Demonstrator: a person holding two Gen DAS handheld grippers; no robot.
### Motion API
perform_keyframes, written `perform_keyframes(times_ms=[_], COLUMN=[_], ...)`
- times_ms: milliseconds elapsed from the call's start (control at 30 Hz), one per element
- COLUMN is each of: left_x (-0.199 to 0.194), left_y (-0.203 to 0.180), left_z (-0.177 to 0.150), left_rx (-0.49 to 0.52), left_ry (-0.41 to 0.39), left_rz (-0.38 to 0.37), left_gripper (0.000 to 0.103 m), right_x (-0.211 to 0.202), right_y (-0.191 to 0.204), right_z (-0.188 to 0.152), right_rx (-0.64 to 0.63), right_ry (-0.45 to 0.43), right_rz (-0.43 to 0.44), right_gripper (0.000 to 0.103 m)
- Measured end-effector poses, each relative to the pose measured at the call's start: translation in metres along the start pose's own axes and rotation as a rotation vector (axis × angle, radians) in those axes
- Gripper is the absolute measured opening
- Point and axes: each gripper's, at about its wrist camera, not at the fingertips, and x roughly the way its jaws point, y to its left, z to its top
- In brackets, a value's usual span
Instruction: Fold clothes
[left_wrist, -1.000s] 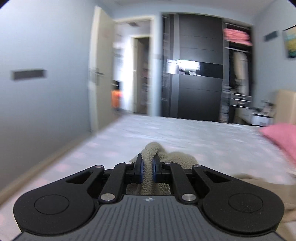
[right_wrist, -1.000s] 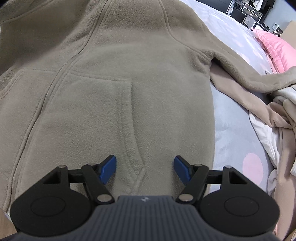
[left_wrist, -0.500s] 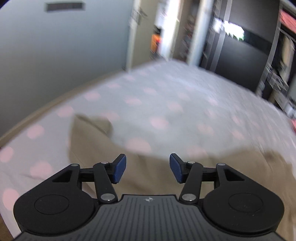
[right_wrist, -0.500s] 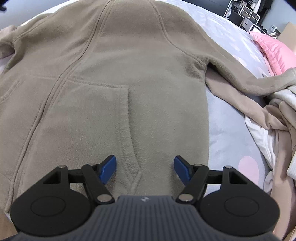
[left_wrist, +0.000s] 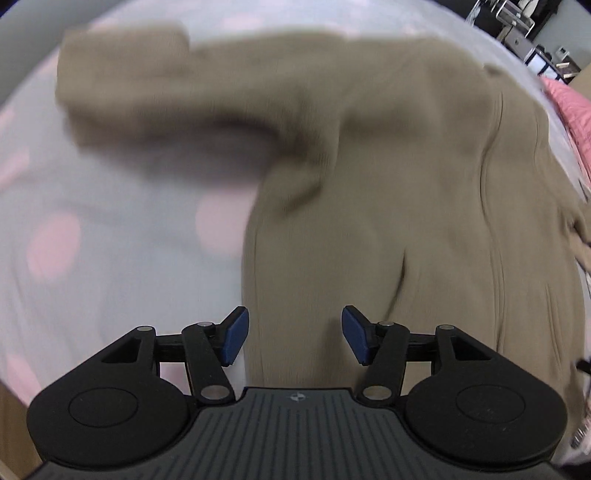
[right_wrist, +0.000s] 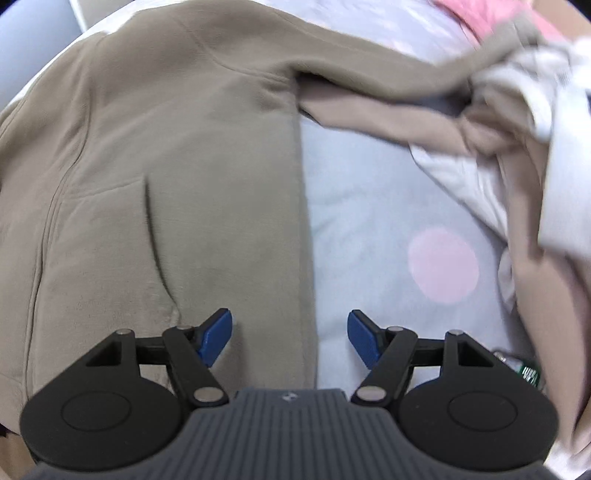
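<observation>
A bed (left_wrist: 110, 266) in pale grey sheeting dotted pink fills the room; a grey wall (right_wrist: 33, 33) shows behind

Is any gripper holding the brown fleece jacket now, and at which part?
Nothing is held. The left gripper and the right gripper are both open, with empty space between their pads, above the fleece jacket lying flat on the bed.

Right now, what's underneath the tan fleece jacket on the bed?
The tan fleece jacket lies flat on the grey bedsheet with pink dots, which shows beside both edges. Its right sleeve runs toward the clothes pile. Anything beneath the jacket is covered.
</observation>
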Motion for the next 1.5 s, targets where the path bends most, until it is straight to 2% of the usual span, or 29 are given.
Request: perform_keyframes(times_ms=[167, 333, 400, 433, 467, 500, 567, 633, 667, 800, 1033, 1100, 1233, 1333, 1433, 1500], left_x=[0.005, 0.009, 0.011, 0.012, 0.012, 0.012, 0.006, -0.001, -0.007, -0.045, -0.087, -0.087, -0.057, -0.038, -0.037, -0.05], left_y=[0.005, 0.008, 0.01, 0.01, 0.011, 0.011, 0.008, 0.006, 0.006, -0.001, -0.002, 0.003, 0.006, 0.008, 0.01, 0.01], left_z=[-0.025, -0.051, -0.061, -0.066, -0.071, -0.073, -0.073, -0.072, -0.07, -0.057, -0.033, -0.03, -0.028, -0.032, -0.029, -0.027], left_rx=[-0.008, -0.01, -0.012, -0.012, -0.013, -0.008, 0.014, 0.033, 0.038, 0.12, 0.226, 0.236, 0.252, 0.224, 0.19, 0.194], left_ry=[0.058, 0.107, 0.126, 0.136, 0.146, 0.146, 0.12, 0.09, 0.069, 0.007, 0.017, 0.048, 0.132, 0.2, 0.206, 0.172], left_rz=[-0.029, -0.051, -0.059, -0.064, -0.068, -0.071, -0.075, -0.084, -0.099, -0.12, -0.049, -0.029, 0.03, 0.034, 0.014, -0.015], left_gripper=[0.058, 0.06, 0.06, 0.06, 0.06, 0.058, 0.037, 0.02, 0.015, 0.012, 0.01, 0.01, 0.011, 0.011, 0.015, 0.018], right_x=[0.015, 0.018, 0.018, 0.016, 0.015, 0.012, 0.004, -0.008, -0.015, -0.051, -0.085, -0.085, -0.061, -0.049, -0.049, -0.052], right_y=[-0.003, -0.007, -0.005, -0.004, -0.004, -0.002, 0.001, 0.005, 0.007, 0.021, 0.028, 0.031, 0.031, 0.036, 0.044, 0.044], right_z=[-0.012, -0.018, -0.021, -0.022, -0.023, -0.025, -0.028, -0.03, -0.031, -0.041, -0.067, -0.073, -0.077, -0.076, -0.075, -0.075], right_rx=[0.016, 0.049, 0.053, 0.059, 0.061, 0.054, 0.051, 0.053, 0.054, 0.022, -0.025, -0.041, -0.03, -0.061, -0.114, -0.134], right_ry=[0.068, 0.088, 0.098, 0.097, 0.092, 0.084, 0.061, 0.033, 0.018, -0.026, -0.01, 0.012, 0.082, 0.111, 0.114, 0.098], right_rz=[0.026, 0.053, 0.075, 0.093, 0.094, 0.087, 0.084, 0.086, 0.087, 0.109, 0.182, 0.185, 0.181, 0.147, 0.105, 0.077], right_gripper=[0.072, 0.07, 0.059, 0.049, 0.045, 0.041, 0.022, 0.013, 0.012, 0.011, 0.011, 0.011, 0.011, 0.012, 0.021, 0.034])
